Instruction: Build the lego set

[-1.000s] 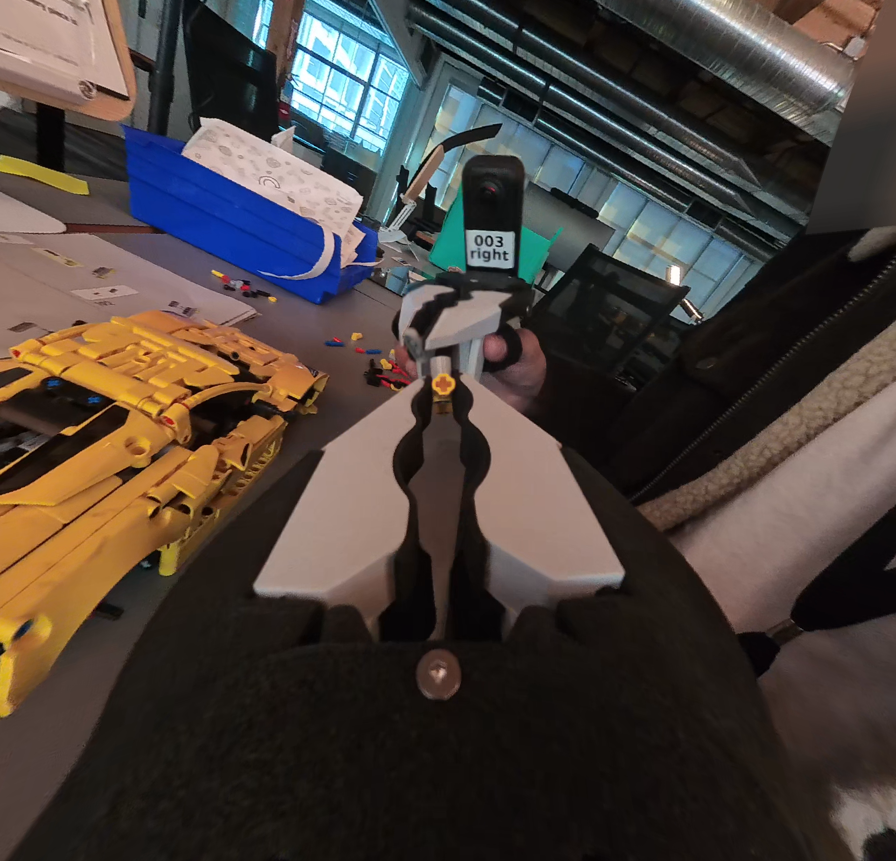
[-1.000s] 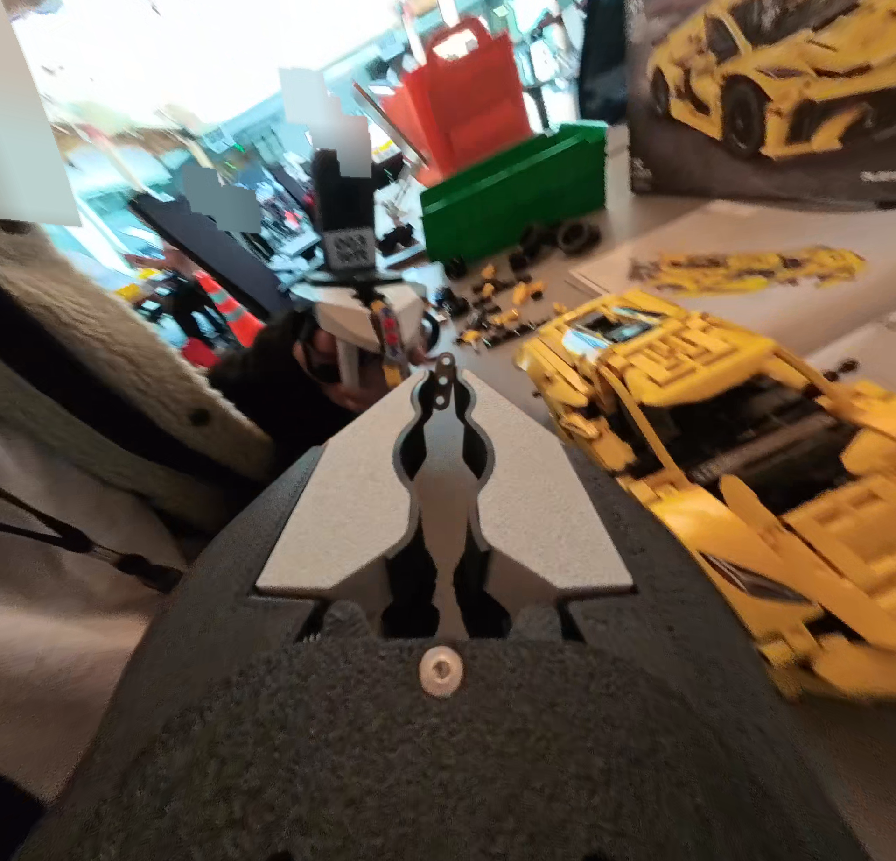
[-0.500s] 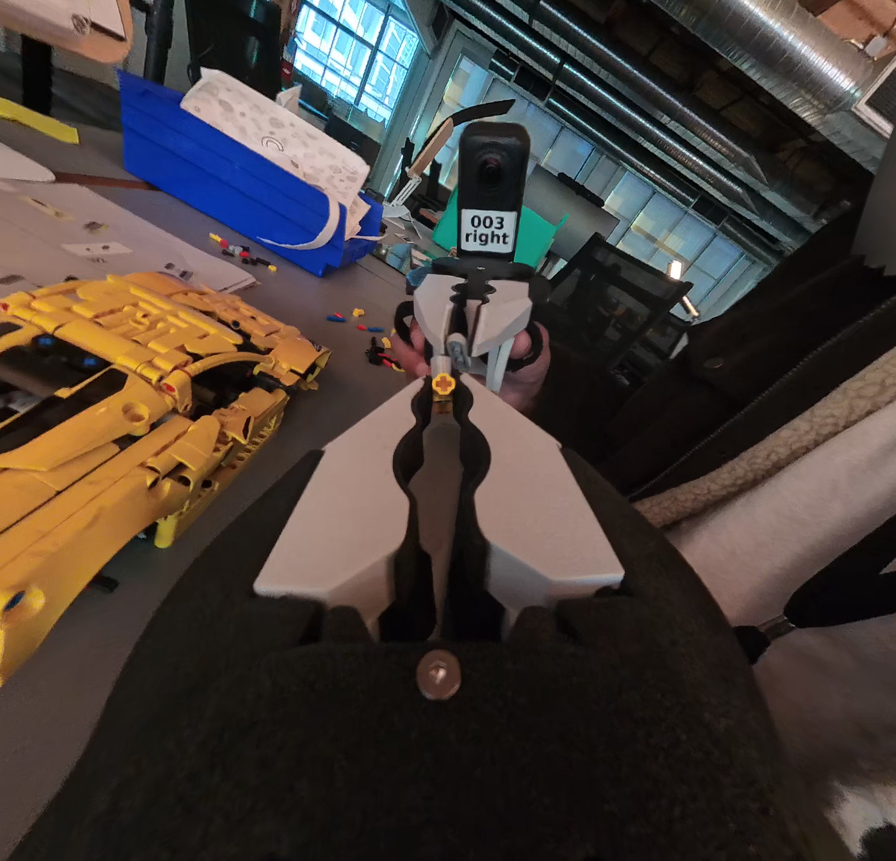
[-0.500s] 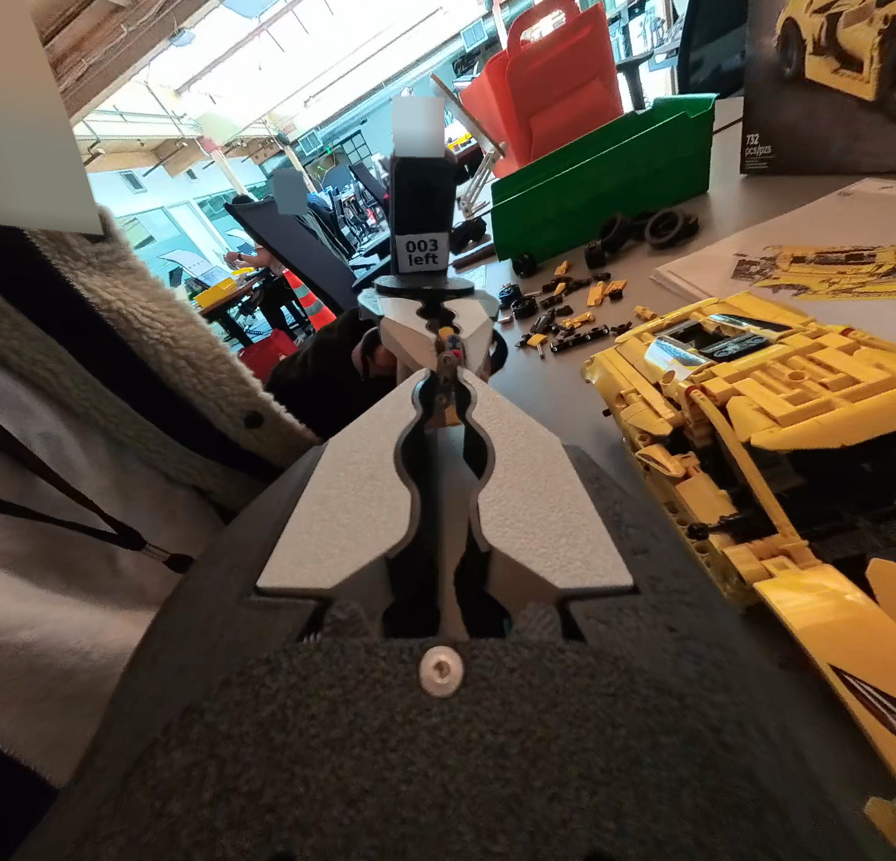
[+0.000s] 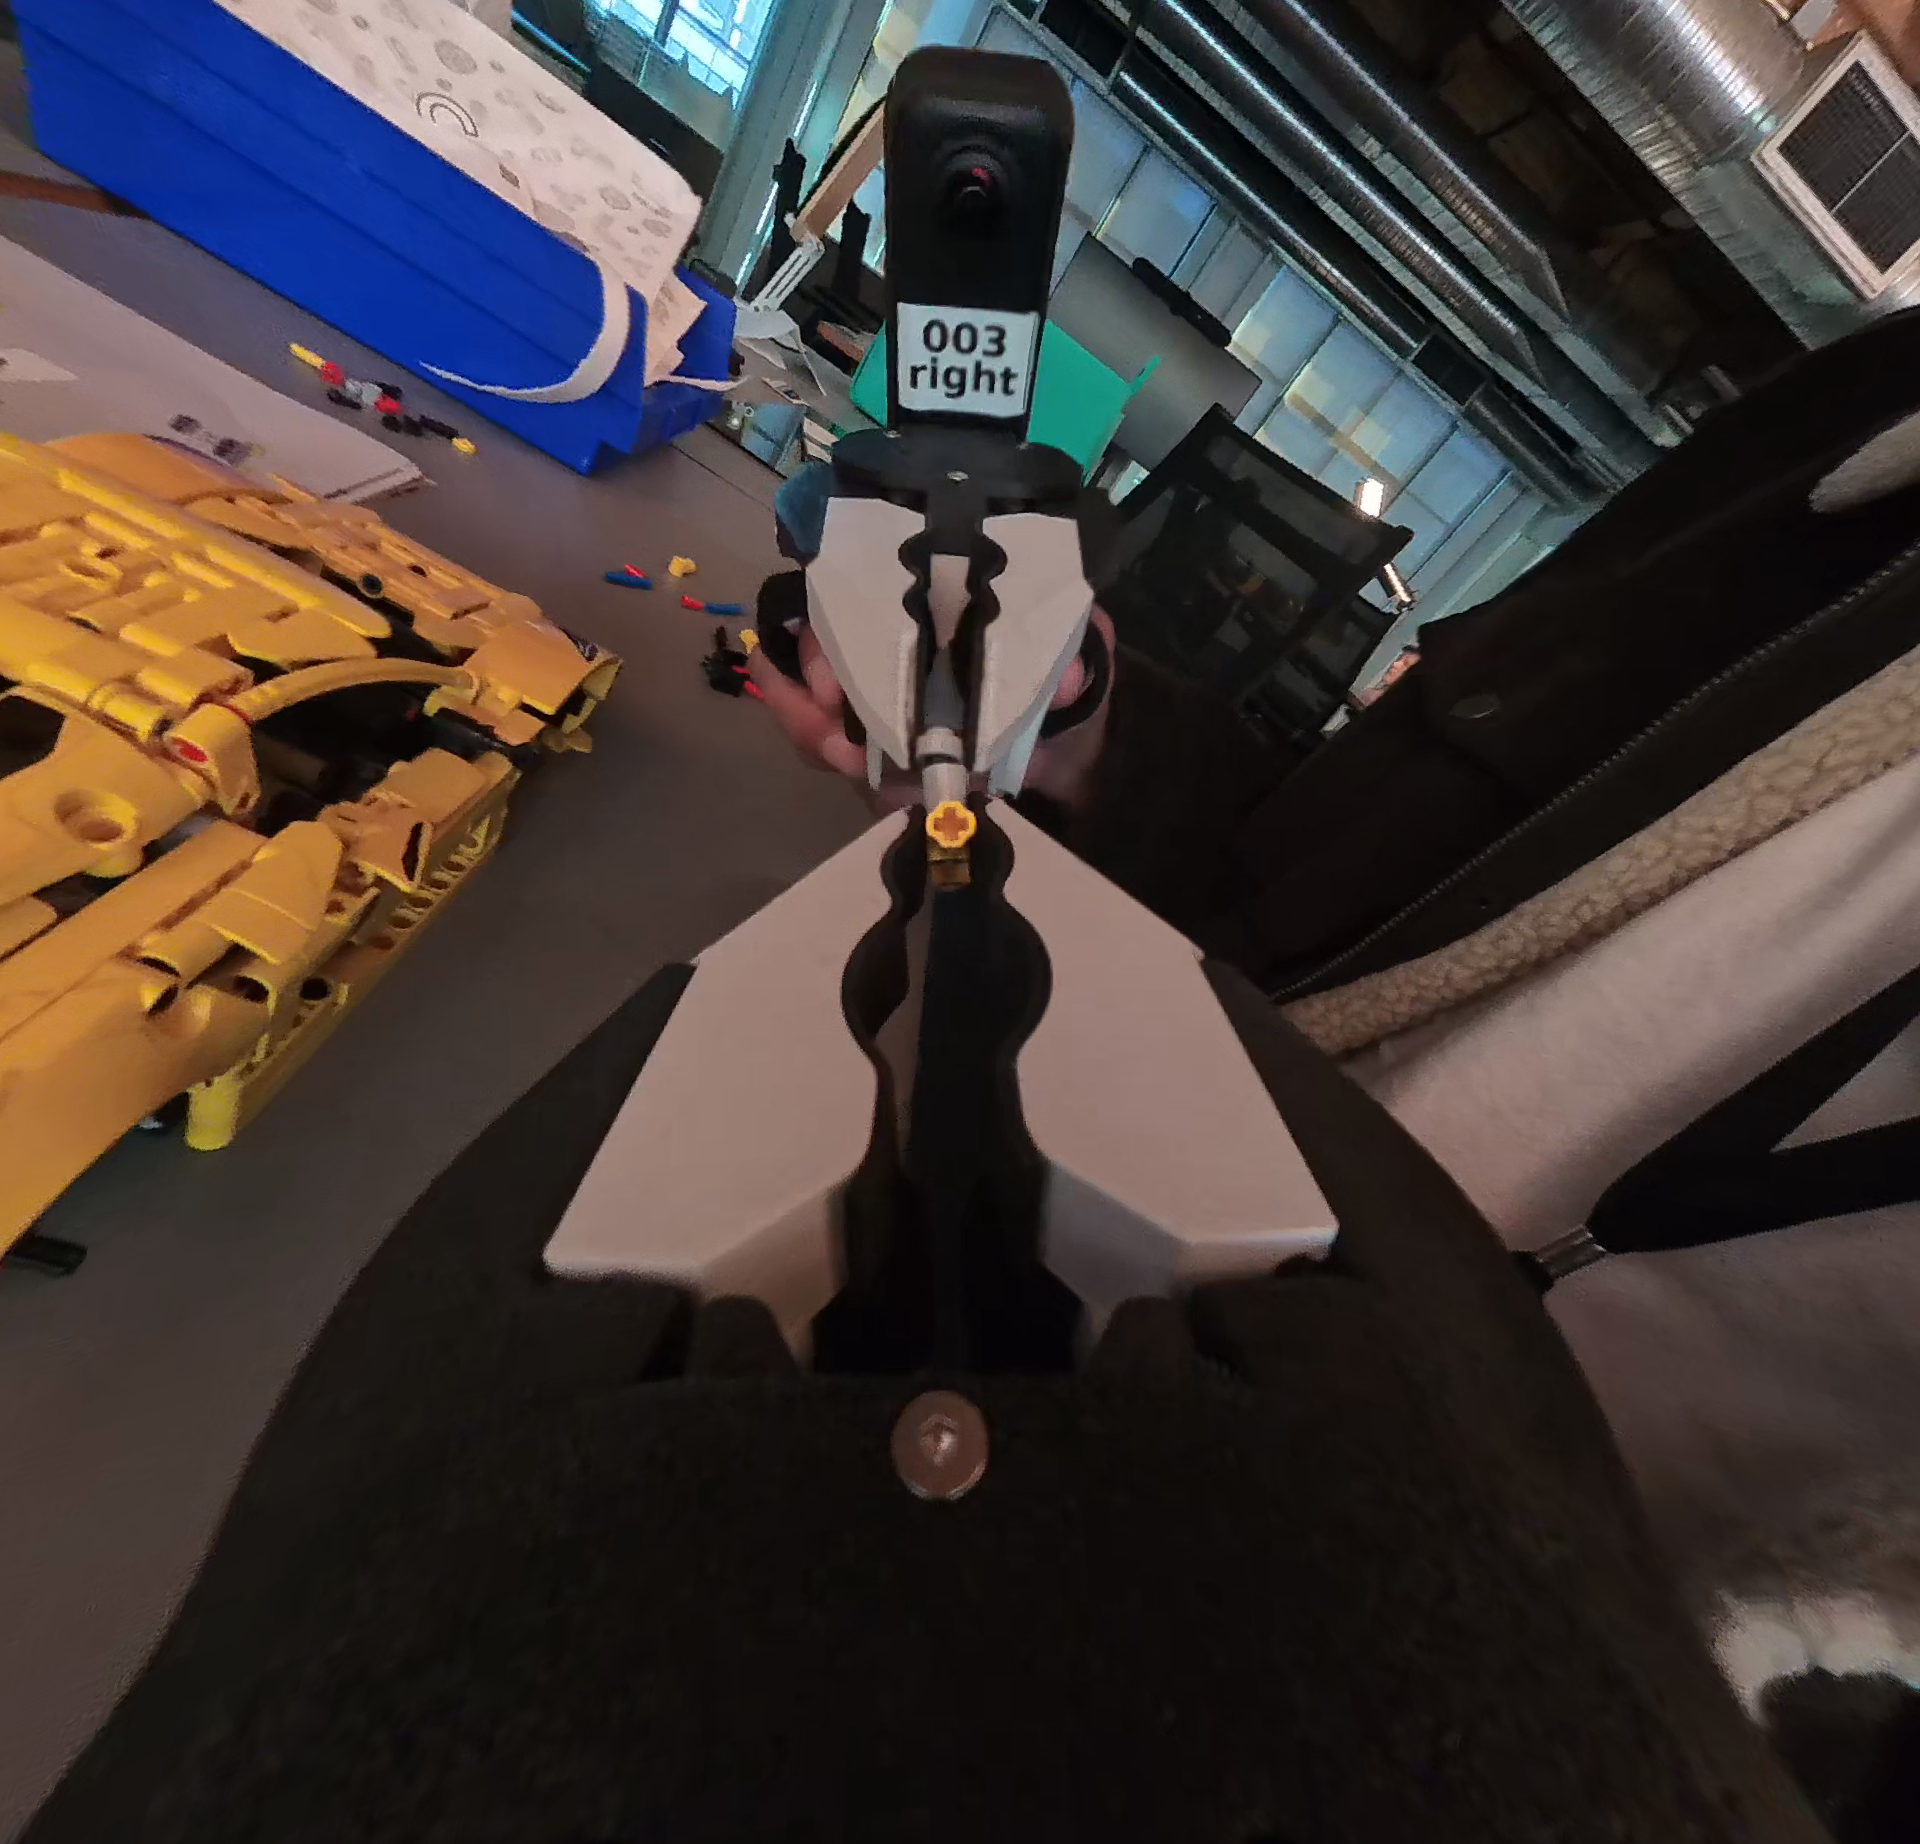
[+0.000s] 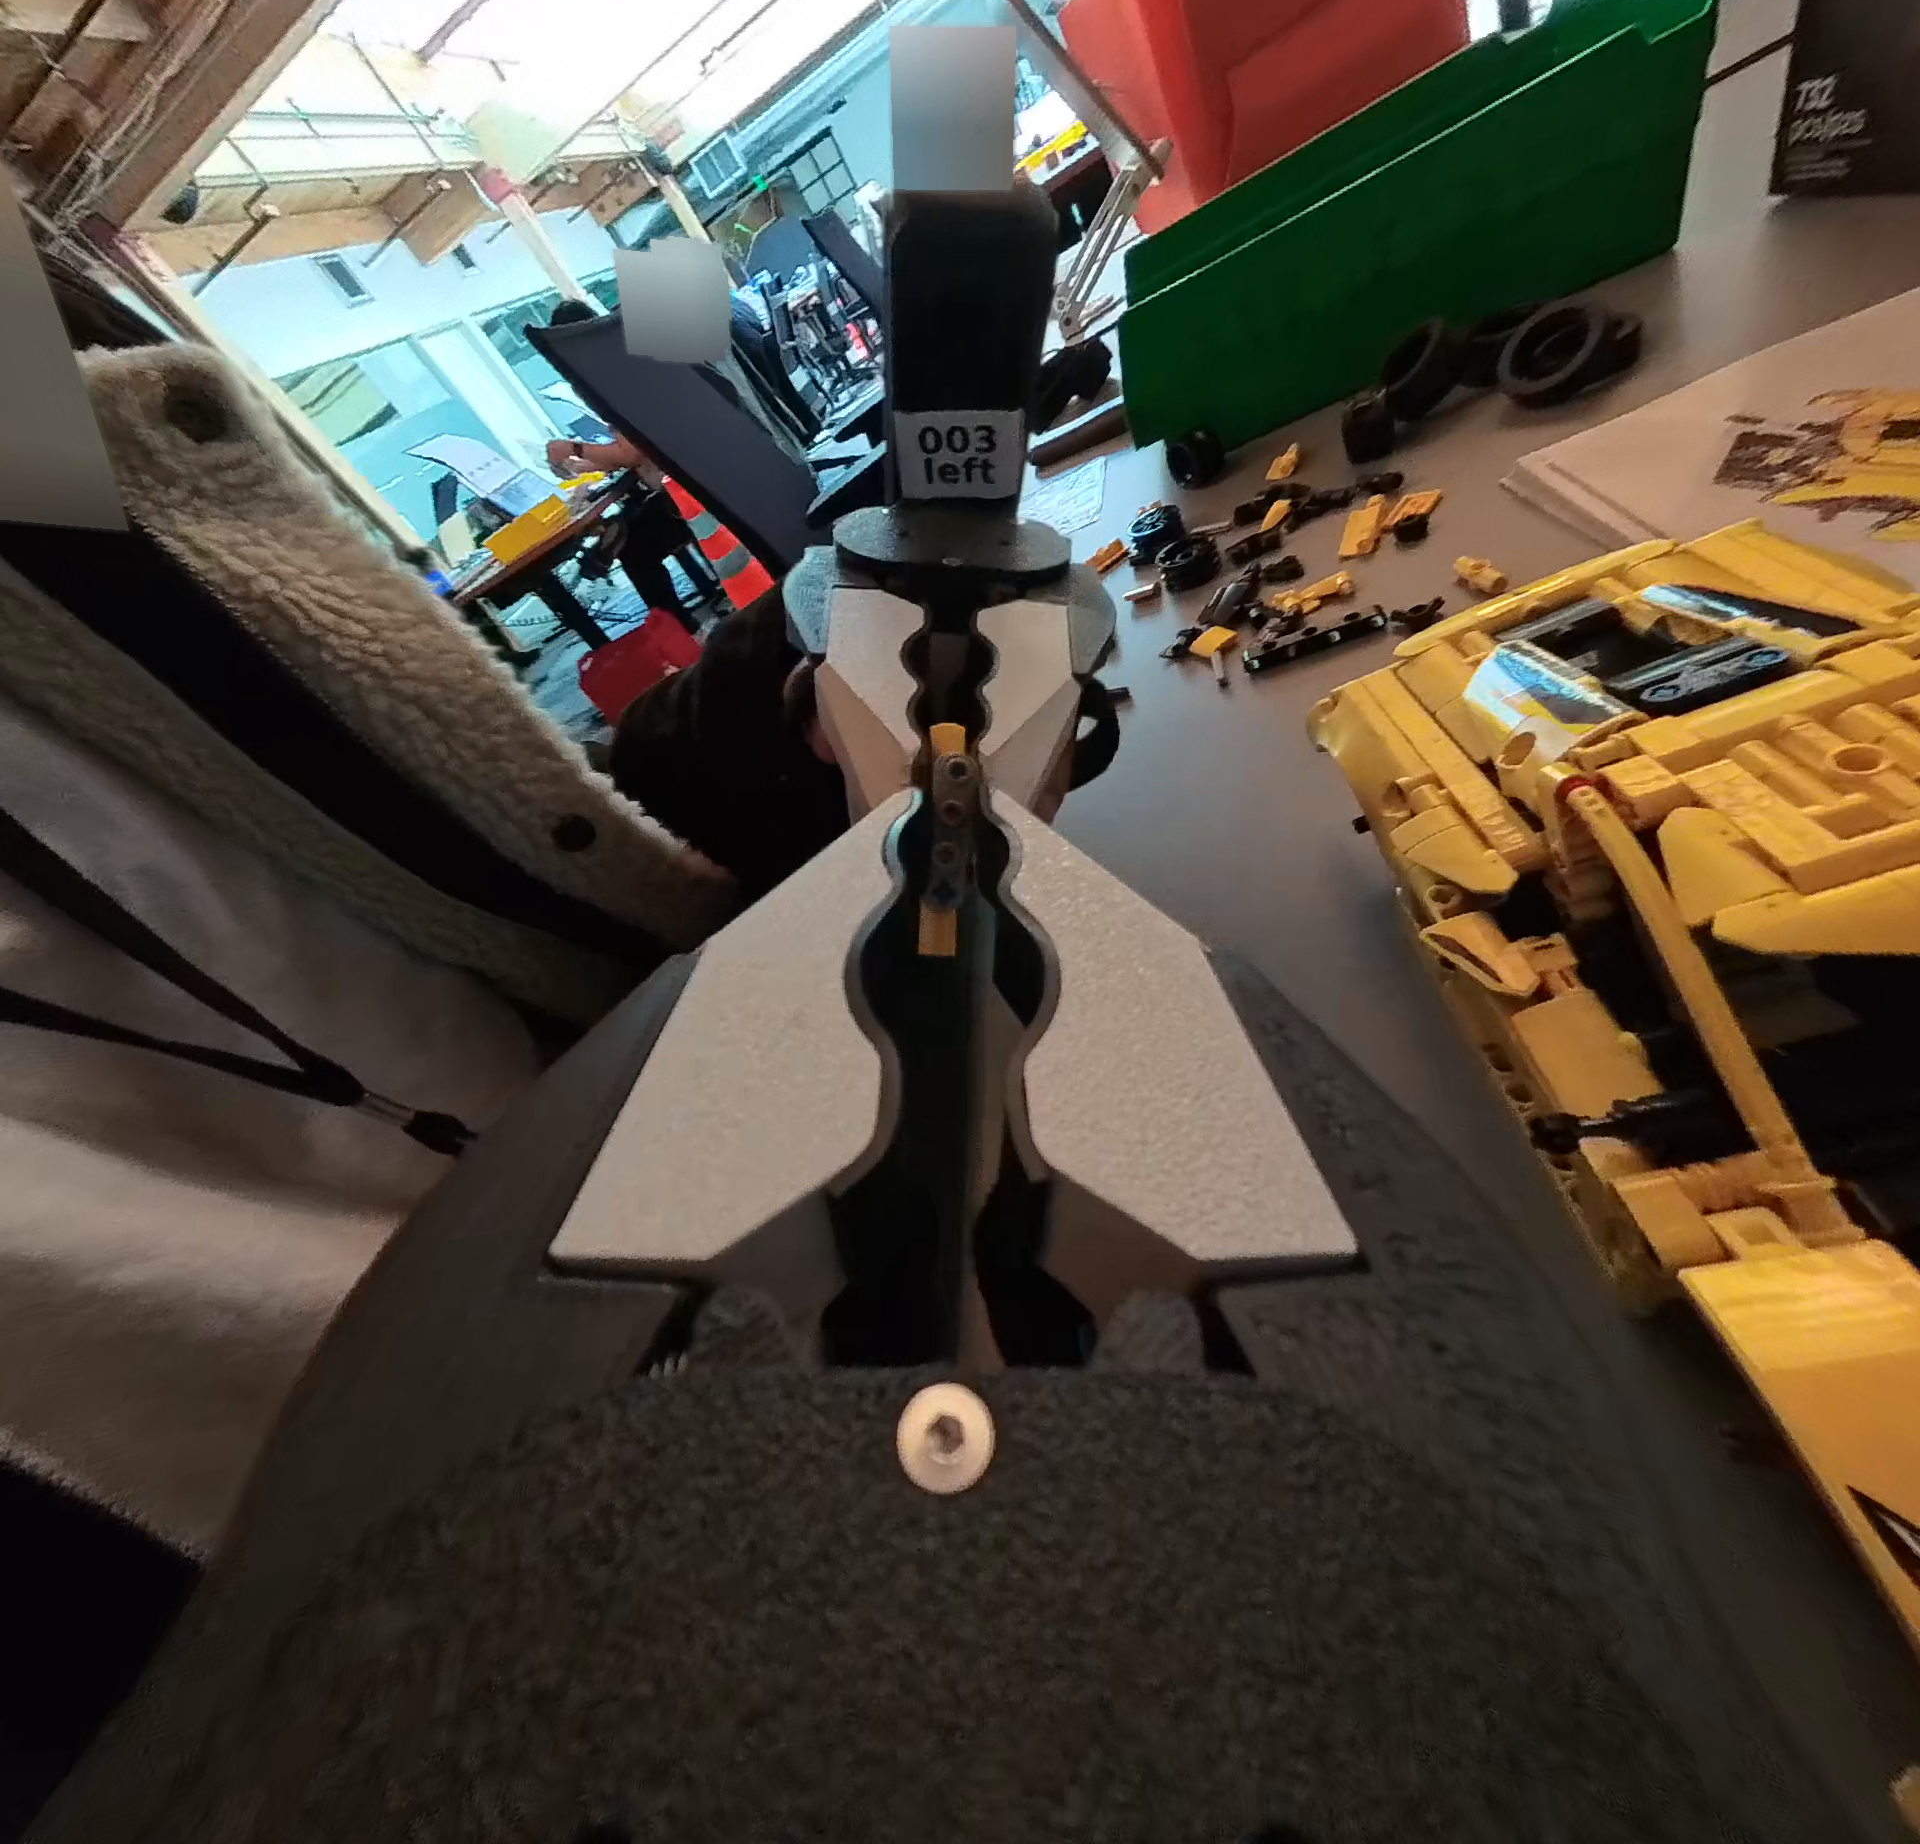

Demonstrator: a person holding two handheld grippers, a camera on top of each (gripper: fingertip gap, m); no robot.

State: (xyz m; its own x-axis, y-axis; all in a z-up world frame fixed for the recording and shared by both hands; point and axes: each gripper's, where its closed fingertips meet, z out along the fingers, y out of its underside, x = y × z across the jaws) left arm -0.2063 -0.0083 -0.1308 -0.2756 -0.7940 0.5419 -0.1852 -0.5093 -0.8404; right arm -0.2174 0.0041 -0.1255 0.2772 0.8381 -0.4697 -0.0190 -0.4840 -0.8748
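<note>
My left gripper [image 5: 951, 844] is shut on a small yellow connector [image 5: 953, 824] with a cross hole. My right gripper [image 6: 951, 807] is shut on a thin grey beam [image 6: 953, 807] that has a yellow bit at its near end. The two grippers point tip to tip in the air above the table edge. The grey beam's end [image 5: 940, 750] touches the yellow connector or lies just short of it. The right gripper also shows in the left wrist view [image 5: 943, 724], and the left gripper in the right wrist view [image 6: 948, 729]. The yellow lego car [image 5: 239, 734] [image 6: 1621, 838] sits on the table beside them.
A blue bin [image 5: 312, 184] with paper stands behind the car. A green bin [image 6: 1403, 236], black tyres [image 6: 1558, 350], loose yellow and black pieces [image 6: 1278, 568] and an instruction booklet [image 6: 1714, 444] lie on the table. Small loose pins [image 5: 675, 589] lie nearby. A person's jacket is close behind. The tips of both grippers are at nearly the same place.
The two grippers have drawn closer, from apart to tip to tip, bringing the grey beam up to the yellow connector. Both stay shut on their pieces.
</note>
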